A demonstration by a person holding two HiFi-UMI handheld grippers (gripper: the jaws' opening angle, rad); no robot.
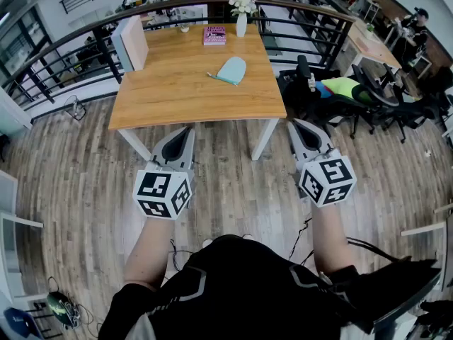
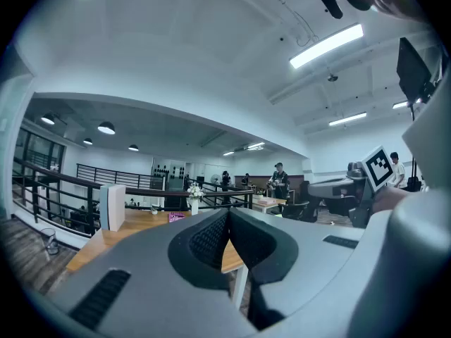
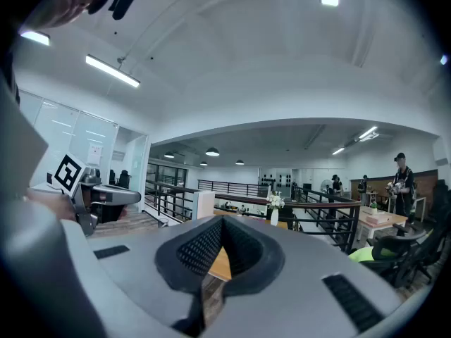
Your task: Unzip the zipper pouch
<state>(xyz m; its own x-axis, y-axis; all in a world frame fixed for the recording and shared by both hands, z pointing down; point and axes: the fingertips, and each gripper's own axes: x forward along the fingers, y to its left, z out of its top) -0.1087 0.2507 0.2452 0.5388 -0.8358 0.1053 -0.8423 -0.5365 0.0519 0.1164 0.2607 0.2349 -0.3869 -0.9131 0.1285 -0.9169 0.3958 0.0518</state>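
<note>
A pale blue zipper pouch (image 1: pixel 231 69) lies on the wooden table (image 1: pixel 177 94), right of its middle, with a teal pen-like thing (image 1: pixel 221 78) at its near left edge. My left gripper (image 1: pixel 185 133) hangs shut and empty in front of the table's near edge, well short of the pouch. My right gripper (image 1: pixel 297 128) is also shut and empty, off the table's near right corner. In the left gripper view the jaws (image 2: pixel 227 217) meet at the tip; the right gripper view shows the same (image 3: pixel 222 225). The pouch is hidden in both gripper views.
A pink book (image 1: pixel 214 35), a white vase with flowers (image 1: pixel 242 14) and a white box (image 1: pixel 132 42) stand on the table's far side. Office chairs (image 1: pixel 354 94) crowd the right. A railing (image 1: pixel 85 27) runs behind the table. Wood floor lies below me.
</note>
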